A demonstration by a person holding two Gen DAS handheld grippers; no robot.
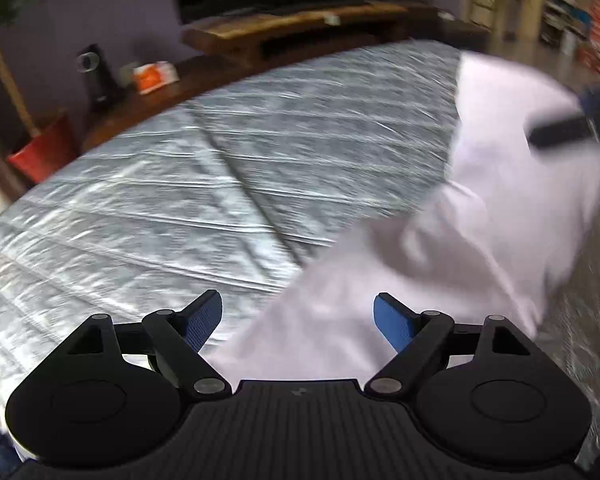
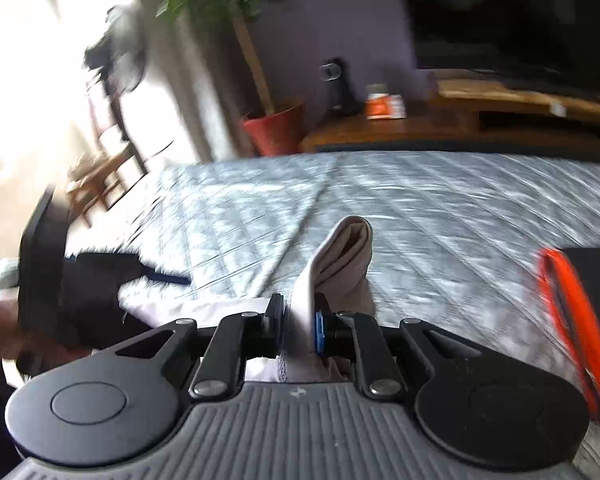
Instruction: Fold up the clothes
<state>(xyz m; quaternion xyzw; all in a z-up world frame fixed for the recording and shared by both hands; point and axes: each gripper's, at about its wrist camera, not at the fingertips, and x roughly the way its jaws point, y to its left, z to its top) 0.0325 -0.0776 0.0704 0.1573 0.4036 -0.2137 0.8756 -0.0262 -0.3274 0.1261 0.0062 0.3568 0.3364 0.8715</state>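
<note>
A white garment (image 1: pixel 492 184) hangs lifted over the grey quilted bed (image 1: pixel 220 184), blurred by motion, at the right of the left wrist view. My left gripper (image 1: pixel 298 322) stands open above its lower edge, blue pads (image 1: pixel 394 322) apart and nothing between them. The right gripper (image 1: pixel 560 134) shows far right, holding the garment's top. In the right wrist view my right gripper (image 2: pixel 300 330) is shut on a bunched fold of the white garment (image 2: pixel 340 256), which sticks up between the fingers. The left gripper (image 2: pixel 44 280) appears at the left edge with a hand behind it.
An orange-edged dark object (image 2: pixel 580 320) lies on the bed (image 2: pixel 440 208) at the right. Beyond the bed stand a wooden TV bench (image 1: pixel 300 28), a red plant pot (image 1: pixel 44 148), a dark speaker (image 1: pixel 96 76) and an orange box (image 1: pixel 156 76). A wooden chair (image 2: pixel 108 172) stands left.
</note>
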